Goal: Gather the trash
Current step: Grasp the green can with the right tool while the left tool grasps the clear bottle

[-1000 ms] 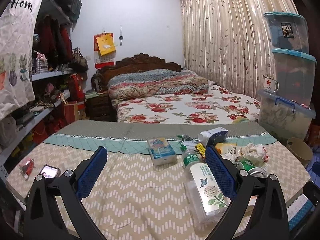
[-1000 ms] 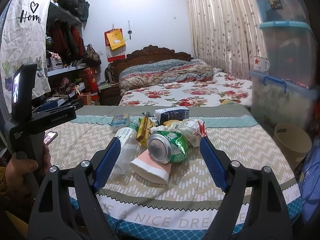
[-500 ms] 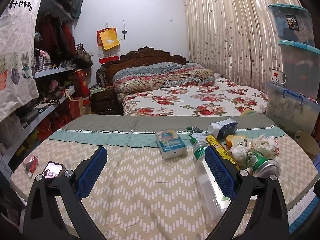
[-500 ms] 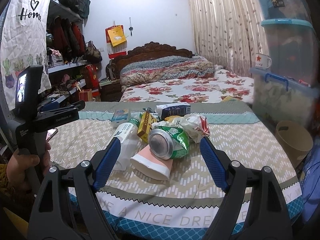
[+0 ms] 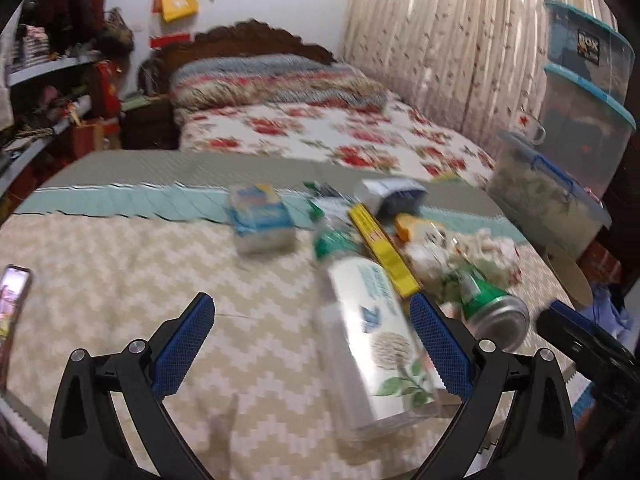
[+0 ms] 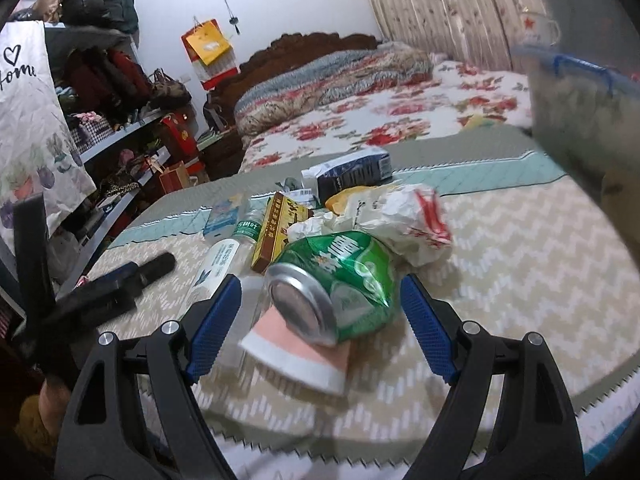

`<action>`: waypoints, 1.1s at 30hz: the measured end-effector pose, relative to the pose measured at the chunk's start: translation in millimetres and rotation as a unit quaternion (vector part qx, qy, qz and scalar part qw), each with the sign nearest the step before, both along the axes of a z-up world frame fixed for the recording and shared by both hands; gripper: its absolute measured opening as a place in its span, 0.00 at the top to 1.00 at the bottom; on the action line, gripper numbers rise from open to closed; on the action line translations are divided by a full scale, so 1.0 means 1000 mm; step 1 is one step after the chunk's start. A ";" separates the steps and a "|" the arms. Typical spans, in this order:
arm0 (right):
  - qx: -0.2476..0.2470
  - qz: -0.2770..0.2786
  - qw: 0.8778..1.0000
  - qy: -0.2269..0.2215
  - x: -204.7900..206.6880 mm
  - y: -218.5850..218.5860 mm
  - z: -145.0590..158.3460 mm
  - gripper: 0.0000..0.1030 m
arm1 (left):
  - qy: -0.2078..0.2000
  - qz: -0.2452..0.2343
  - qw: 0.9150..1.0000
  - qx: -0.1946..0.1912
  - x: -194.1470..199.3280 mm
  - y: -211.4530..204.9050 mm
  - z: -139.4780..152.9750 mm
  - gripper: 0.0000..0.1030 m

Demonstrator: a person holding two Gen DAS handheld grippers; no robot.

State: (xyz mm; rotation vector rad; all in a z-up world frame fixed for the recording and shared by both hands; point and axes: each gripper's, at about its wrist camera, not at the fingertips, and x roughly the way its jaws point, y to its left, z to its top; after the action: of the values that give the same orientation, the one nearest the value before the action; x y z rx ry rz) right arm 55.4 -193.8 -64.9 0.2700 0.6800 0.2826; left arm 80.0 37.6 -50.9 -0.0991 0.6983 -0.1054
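A pile of trash lies on the zigzag tablecloth (image 5: 100, 280). My left gripper (image 5: 312, 328) is open; a clear plastic bottle (image 5: 376, 340) with a white label lies partly between its fingers, near the right finger. My right gripper (image 6: 320, 304) is open around a crushed green can (image 6: 336, 284) that rests on a pink-and-white paper cup (image 6: 296, 356). Behind the can lie crumpled white wrappers (image 6: 400, 220), a yellow-brown box (image 6: 276, 232) and a dark carton (image 6: 352, 172). The can (image 5: 492, 312) also shows in the left wrist view.
A blue-white tissue pack (image 5: 260, 220) lies mid-table. A phone (image 5: 12, 300) lies at the left edge. Stacked storage bins (image 5: 572, 132) and a beige waste bin (image 5: 568, 276) stand to the right. A flowered bed (image 5: 320, 132) is behind; shelves (image 6: 100, 120) are left.
Both grippers moved forward and down toward the trash pile. The bottle now lies between the left fingers and the can fills the gap between the right fingers. Both stay open.
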 end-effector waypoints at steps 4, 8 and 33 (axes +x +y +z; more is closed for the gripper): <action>-0.013 0.014 1.000 0.003 0.015 0.015 -0.008 0.21 | 0.003 -0.018 1.000 0.016 0.008 -0.020 -0.010 0.09; -0.013 -0.002 1.000 0.022 0.022 0.008 -0.021 0.22 | 0.024 -0.029 0.999 0.031 0.018 -0.032 -0.026 0.09; 0.004 -0.030 0.999 0.022 -0.012 -0.049 -0.027 0.17 | 0.012 -0.039 0.997 0.064 0.002 -0.007 -0.025 0.08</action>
State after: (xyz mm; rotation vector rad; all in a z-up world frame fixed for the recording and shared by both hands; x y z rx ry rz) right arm 43.8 -242.3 -92.2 0.3052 0.7130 0.2228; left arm 82.3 30.3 -75.4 0.0496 0.7304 -0.1340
